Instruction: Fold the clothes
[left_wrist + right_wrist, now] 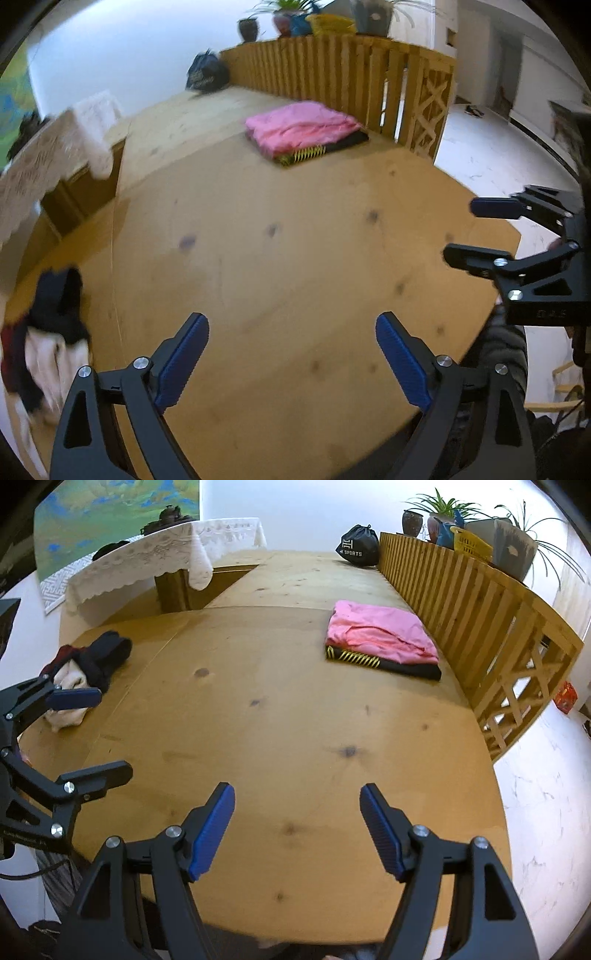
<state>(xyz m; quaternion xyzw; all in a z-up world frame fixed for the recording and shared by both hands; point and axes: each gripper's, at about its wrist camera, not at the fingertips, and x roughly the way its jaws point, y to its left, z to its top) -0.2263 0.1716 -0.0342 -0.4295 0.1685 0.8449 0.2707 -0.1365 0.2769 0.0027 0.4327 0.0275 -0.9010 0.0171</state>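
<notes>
Clothes wait in two lots on the bench point(295, 720): a loose heap point(85, 664) at its left edge, unfolded, and a folded stack point(384, 638), pink on black, by the far right edge against the slatted fence point(461, 590). Your left gripper point(291, 354) and right gripper point(297, 823) both hover over bare wood near the front edge, jaws spread wide and empty. The next step looks to be fetching a garment from the heap: take your left gripper to it, pinch one piece only by an outer edge, and drag it to the bare middle to spread flat. On top of the fence, a yellow basket point(472, 544) sits among pots point(413, 522); its contents cannot be made out. A black bag point(356, 548), drawn closed, stands at the far end.
</notes>
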